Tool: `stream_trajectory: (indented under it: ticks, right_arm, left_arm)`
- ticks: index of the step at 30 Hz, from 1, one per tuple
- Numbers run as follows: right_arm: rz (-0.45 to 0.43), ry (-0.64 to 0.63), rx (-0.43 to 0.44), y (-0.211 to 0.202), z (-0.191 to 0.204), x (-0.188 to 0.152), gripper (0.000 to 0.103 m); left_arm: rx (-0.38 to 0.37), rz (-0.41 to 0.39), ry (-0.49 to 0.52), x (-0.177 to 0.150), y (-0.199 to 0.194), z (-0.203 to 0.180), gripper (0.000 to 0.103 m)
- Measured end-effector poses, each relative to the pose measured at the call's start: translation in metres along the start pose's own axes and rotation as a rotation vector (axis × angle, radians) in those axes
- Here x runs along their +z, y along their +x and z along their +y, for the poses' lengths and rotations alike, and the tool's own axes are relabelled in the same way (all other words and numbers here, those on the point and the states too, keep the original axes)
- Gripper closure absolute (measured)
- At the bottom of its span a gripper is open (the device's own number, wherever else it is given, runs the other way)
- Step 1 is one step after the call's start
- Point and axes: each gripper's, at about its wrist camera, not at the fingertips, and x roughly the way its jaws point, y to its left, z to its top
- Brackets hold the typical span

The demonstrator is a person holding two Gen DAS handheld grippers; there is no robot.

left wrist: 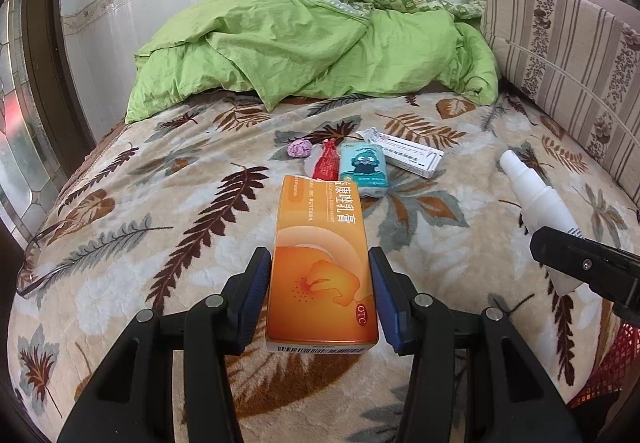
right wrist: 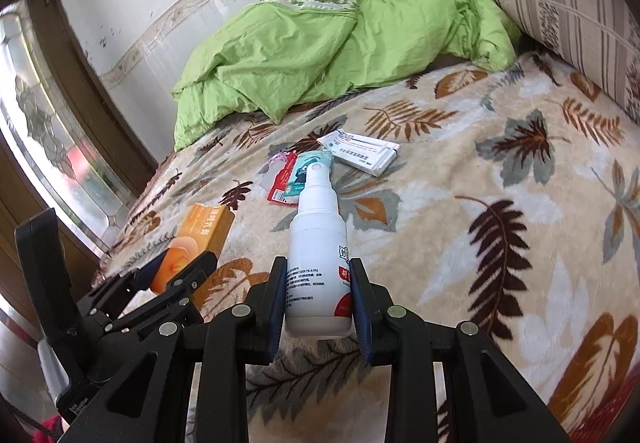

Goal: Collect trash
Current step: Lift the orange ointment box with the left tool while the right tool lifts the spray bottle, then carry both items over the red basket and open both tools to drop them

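A bed covered by a cream plush blanket (left wrist: 160, 211) printed with brown and grey leaves fills both views. A crumpled lime-green quilt (left wrist: 304, 47) lies at its far end.

At the left, the left tool (left wrist: 320, 299) is closed on a long orange cardboard medicine box (left wrist: 320, 263). Its 2 blue pads press the box's long sides near the barcode end, and the box points away, lifted clear of the blanket.

Beyond the box's far end, 4 pieces of trash wait on the blanket in a loose row. First comes a small purple crumpled wad (left wrist: 300, 149). Next are a red foil sachet (left wrist: 326, 163) and a teal tissue pack (left wrist: 363, 169) with a cartoon face, lying just beside each other. Last is a flat white carton (left wrist: 404, 155) with an open flap.

At the right, the right tool (right wrist: 320, 307) is closed on a white plastic spray bottle (right wrist: 318, 243), gripped around its lower body with the nozzle pointing away.

Both tools look full, so the step in hand is likely carrying these 2 items to a bin, which is not clearly in view. To do it well, keep both grips firm and level. The bottle is round and smooth and may slip or swivel between the pads. Let go only once each item is above the bin.
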Motion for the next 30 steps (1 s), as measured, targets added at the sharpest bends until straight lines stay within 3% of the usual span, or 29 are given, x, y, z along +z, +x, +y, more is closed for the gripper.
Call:
stream_trajectory:
  ticks: [8, 17, 30]
  right_arm:
    - [-0.021, 0.059, 0.021, -0.029, -0.008, -0.011, 0.072]
    - [-0.023, 0.102, 0.035, -0.07, -0.02, -0.032, 0.072]
    - [-0.072, 0.19, 0.0, -0.141, -0.063, -0.054, 0.072]
  left_arm:
    - [-0.03, -0.012, 0.04, -0.006, -0.023, -0.024, 0.055]
    - [-0.136, -0.017, 0.061, -0.011, -0.058, -0.052, 0.055]
    - [-0.247, -0.032, 0.166, -0.016, -0.098, -0.11, 0.055]
